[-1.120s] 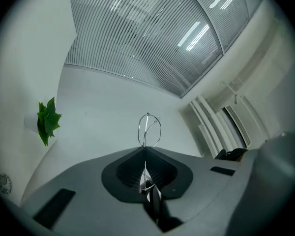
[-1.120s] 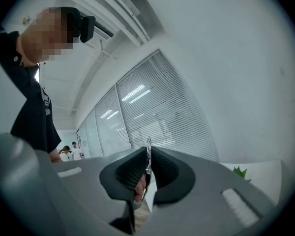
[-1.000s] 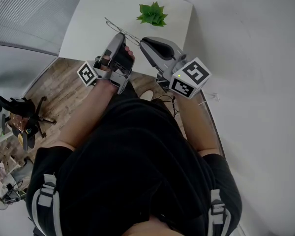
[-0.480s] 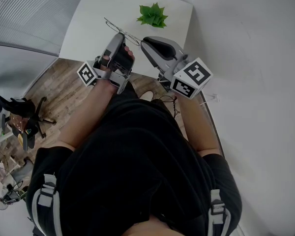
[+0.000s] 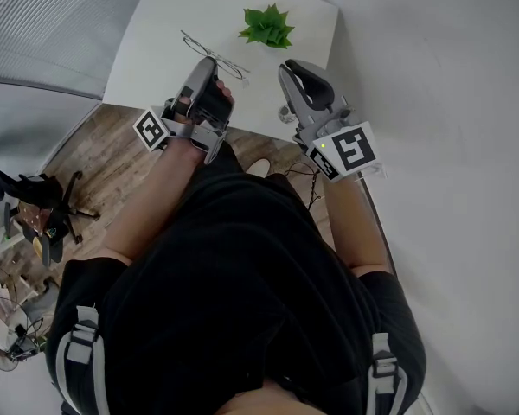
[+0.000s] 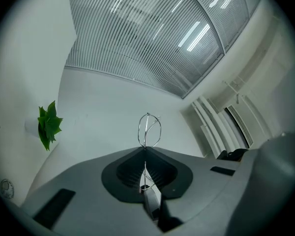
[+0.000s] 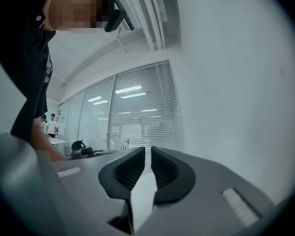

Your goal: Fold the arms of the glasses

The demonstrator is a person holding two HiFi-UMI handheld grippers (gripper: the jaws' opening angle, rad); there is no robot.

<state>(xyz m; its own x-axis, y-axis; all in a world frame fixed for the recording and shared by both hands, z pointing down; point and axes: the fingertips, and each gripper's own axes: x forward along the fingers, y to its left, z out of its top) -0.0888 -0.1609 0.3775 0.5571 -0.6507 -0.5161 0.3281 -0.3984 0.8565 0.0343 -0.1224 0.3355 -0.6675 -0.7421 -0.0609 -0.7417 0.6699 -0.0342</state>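
Thin wire-framed glasses hang over the white table. My left gripper is shut on them. In the left gripper view the wire runs up between the closed pads, and a lens ring stands just past the tips. My right gripper is off to the right of the glasses and clear of them. Its jaws have just been opening, and in the right gripper view a narrow gap shows with nothing in it.
A small green plant stands at the table's far right, and also shows as a plant in the left gripper view. A white wall runs close on the right. A wood floor with a dark chair lies to the left.
The right gripper has drawn away from the glasses to the right and rolled, its marker cube turning. The left gripper and the glasses have stayed put.
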